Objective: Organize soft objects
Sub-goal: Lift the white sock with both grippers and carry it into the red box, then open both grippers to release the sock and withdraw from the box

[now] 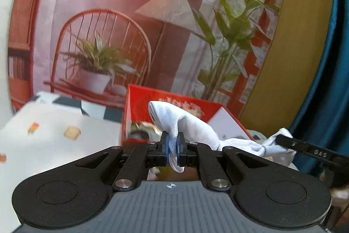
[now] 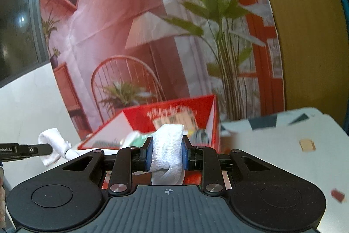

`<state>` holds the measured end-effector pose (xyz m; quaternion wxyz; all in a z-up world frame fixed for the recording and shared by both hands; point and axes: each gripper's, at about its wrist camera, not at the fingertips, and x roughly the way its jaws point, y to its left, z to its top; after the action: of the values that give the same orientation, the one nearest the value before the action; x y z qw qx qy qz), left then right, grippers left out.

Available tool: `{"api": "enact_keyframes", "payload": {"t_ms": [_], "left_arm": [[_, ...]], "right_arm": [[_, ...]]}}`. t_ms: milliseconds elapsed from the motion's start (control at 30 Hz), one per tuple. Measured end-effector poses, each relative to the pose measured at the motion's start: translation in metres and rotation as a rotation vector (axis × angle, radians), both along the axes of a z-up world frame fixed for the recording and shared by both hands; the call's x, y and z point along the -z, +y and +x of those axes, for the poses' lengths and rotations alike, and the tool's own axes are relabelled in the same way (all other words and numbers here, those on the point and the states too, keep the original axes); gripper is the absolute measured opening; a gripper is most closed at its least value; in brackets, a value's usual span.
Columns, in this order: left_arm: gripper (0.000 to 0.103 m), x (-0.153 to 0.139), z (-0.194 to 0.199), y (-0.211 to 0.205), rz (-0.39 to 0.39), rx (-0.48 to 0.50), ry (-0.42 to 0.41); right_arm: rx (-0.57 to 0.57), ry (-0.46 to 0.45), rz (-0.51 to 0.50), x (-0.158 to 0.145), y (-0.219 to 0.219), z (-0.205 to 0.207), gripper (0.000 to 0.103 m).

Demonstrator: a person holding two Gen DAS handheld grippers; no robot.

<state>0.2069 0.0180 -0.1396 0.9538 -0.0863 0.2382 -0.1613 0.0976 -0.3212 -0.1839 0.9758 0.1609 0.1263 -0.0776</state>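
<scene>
A white sock [image 1: 174, 123] is being pinched at lower centre by the fully closed left tongs [image 1: 172, 149]; its other end is being clamped by the right tongs [image 2: 166, 153]. It is being held above the bench [image 2: 283, 145], before the red box [image 2: 174, 110], seemingly not yet stowed.

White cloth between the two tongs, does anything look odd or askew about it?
The white cloth is twisted and bunched rather than flat, stretched between the left tongs and right tongs above the red box. Nothing looks spilled or damaged.
</scene>
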Motion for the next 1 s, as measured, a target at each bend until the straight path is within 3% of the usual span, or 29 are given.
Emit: {"api": "enact_keyframes", "payload": {"t_ms": [500,733,1000], "left_arm": [[0.008,0.005,0.106,-0.02,0.067,-0.058,0.026],[0.008,0.025,0.149,-0.032,0.113,-0.041,0.113],[0.008,0.041,0.169,-0.031,0.137,-0.017,0.172]], "right_arm": [[0.053,0.041,-0.133,-0.027,-0.025,0.103,0.024],[0.091,0.116,-0.238,-0.02,-0.027,0.151,0.024],[0.108,0.22,-0.307,0.003,-0.026,0.183,0.024]]}}
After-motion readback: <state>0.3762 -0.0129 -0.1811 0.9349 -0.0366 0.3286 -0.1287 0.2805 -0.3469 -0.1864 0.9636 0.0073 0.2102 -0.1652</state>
